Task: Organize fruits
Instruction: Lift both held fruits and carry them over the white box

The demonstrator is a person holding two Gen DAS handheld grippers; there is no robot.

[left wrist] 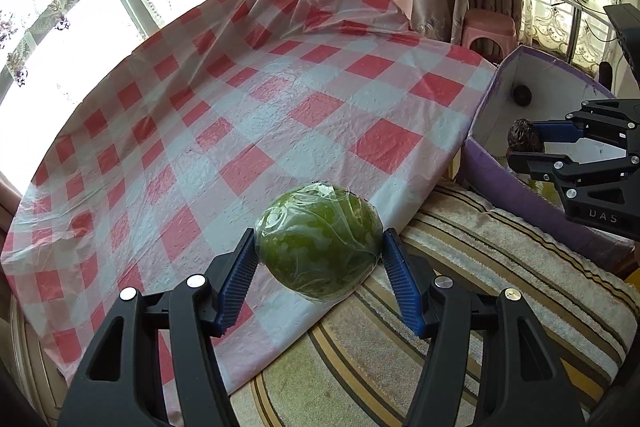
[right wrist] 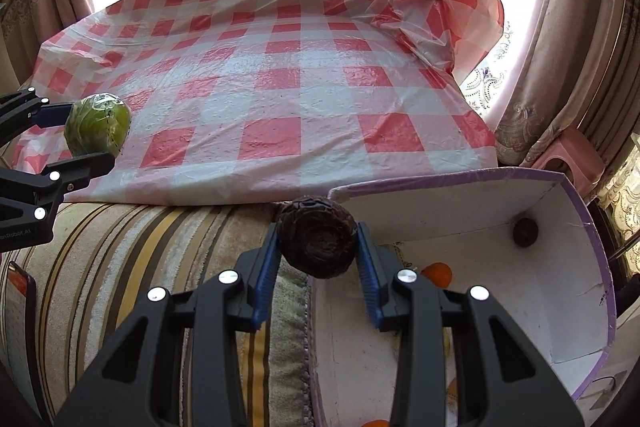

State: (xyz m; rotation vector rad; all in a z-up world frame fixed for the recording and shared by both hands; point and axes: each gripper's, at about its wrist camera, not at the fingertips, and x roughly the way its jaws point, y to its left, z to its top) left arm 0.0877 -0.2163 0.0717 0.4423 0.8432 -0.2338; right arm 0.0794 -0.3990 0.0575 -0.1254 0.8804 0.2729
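A checked cloth (left wrist: 248, 99) covers the table by the window. The left gripper (left wrist: 318, 259) clamps a film-wrapped green fruit (left wrist: 320, 239), likely slippery, across its middle; the right gripper (right wrist: 318, 247) grasps a wrinkled dark fruit (right wrist: 316, 239), likely light, over the box (right wrist: 540, 195).

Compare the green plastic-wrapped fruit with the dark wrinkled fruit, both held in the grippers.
The round green fruit in clear plastic wrap is glossy and smooth; the dark brown wrinkled fruit is matt, ridged and unwrapped. The green one looks larger, spreading its gripper wider. It hangs over the red-checked cloth's edge; the dark one hangs at the purple-rimmed white box's rim. Both are roundish, clamped between blue fingers.
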